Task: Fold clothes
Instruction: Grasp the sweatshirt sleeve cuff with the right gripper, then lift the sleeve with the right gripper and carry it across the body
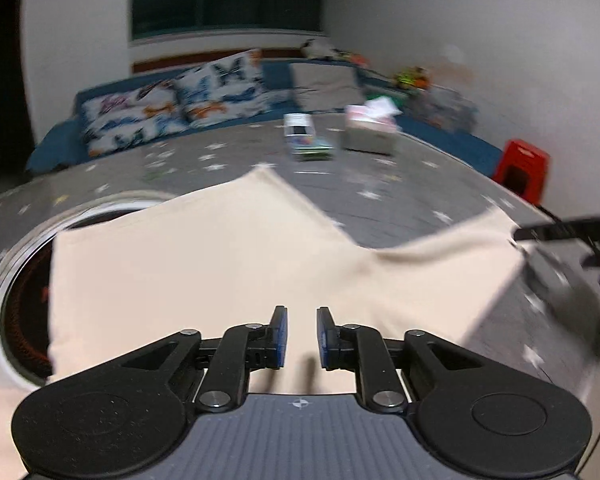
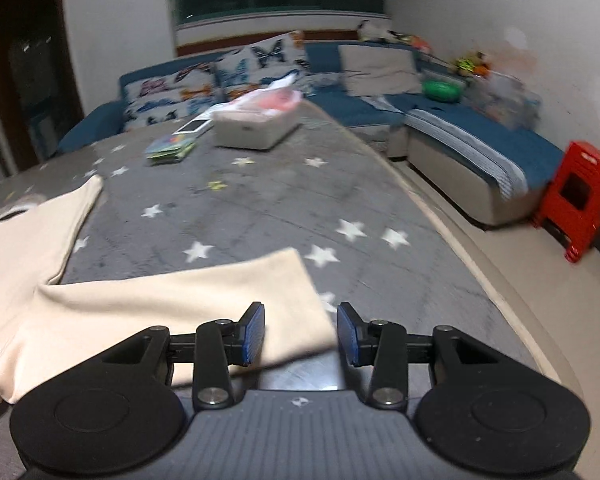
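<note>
While both your grippers hover empty:
Left gripper (image 1: 302, 338): jaws narrow, over the cream garment (image 1: 220, 264).
Right gripper (image 2: 301, 334): jaws wider, at its sleeve (image 2: 188, 304), ready to fold.

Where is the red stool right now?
The red stool stands on the floor at the far right of both views, against the white wall, just past the end of the blue sofa and beyond the grey star-patterned cover.
</note>
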`<state>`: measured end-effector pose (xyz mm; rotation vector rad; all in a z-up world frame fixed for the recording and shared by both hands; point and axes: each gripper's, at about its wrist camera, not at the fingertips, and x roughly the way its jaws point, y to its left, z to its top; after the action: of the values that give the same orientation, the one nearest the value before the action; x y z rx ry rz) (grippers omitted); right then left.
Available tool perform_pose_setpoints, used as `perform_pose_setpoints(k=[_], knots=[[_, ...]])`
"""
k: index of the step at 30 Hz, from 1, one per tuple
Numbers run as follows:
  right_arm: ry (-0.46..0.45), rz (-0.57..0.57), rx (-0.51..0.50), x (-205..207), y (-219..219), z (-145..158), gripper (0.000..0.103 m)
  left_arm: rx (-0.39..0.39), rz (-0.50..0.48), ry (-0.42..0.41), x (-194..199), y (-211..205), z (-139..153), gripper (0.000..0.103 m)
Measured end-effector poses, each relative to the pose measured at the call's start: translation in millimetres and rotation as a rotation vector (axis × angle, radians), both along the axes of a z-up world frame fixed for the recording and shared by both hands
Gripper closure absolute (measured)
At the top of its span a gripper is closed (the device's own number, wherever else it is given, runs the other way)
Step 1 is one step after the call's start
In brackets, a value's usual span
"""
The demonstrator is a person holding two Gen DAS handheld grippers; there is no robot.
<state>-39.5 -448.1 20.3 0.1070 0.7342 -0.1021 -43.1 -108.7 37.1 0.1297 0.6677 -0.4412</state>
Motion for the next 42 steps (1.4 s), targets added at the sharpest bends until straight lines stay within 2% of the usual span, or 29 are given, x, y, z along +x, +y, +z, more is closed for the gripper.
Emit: perform_pose_setpoints(k=[8, 10, 11, 13, 14, 16, 19, 24, 29, 31, 38, 40, 42], knots=[[-0.022, -0.044, 0.02, -8.0, -7.2, -7.4, 0.065, 0.019, -0.06, 0.006, -16.2, -23.7, -12.3, 0.083], [-0.025, -0.046, 0.016, -9.0, -5.9, -7.7, 0.073, 0.023, -0.063, 0.006, -18.7, -26.0, -15.0, 0.083], [-0.027, -0.042, 0.015, -9.3, -4.8, -8.0, 0.073, 0.026, -0.065, 0.009, -19.6, -26.8, -16.5, 0.083], [-0.031, -0.034, 0.005, -5.8, -1.9, -7.8, 0.086, 0.034, -0.07, 0.017, -20.8, -27.9, -20.1, 0.083], [-0.033, -0.03, 0.001, -4.4, -1.3, -7.7, 0.086, 0.041, -0.073, 0.02, -22.2, -27.9, -22.2, 0.083], [-0.038, -0.023, -0.015, -0.8, -0.3, -5.5, 0.095, 0.049, -0.076, 0.016, -23.7, -28.3, -24.7, 0.083], [-0.047, -0.006, -0.054, 8.3, 1.1, -0.6, 0.097, 0.06, -0.085, 0.003, -25.9, -28.9, -25.9, 0.082], [-0.074, 0.007, -0.13, 28.4, 2.5, 4.7, 0.098, 0.071, -0.094, -0.009, -26.7, -29.8, -27.0, 0.082], [-0.036, -0.009, -0.146, 45.3, -1.1, -11.4, 0.098, 0.088, -0.102, -0.029, -29.1, -31.8, -28.1, 0.079], [-0.039, -0.019, -0.126, 44.9, -5.3, -11.5, 0.095, 0.093, -0.099, -0.032, -28.8, -31.9, -28.1, 0.075], [-0.065, -0.03, 0.005, 19.4, -10.0, -1.5, 0.089, 0.076, -0.097, -0.022, -25.7, -30.5, -25.4, 0.074], [-0.067, -0.031, 0.023, 14.6, -7.5, -1.2, 0.077, 0.072, -0.097, -0.023, -25.6, -30.6, -23.5, 0.074], [-0.064, -0.036, 0.022, 14.0, -5.1, -3.0, 0.073, 0.07, -0.093, -0.026, -25.4, -29.9, -21.9, 0.074]])
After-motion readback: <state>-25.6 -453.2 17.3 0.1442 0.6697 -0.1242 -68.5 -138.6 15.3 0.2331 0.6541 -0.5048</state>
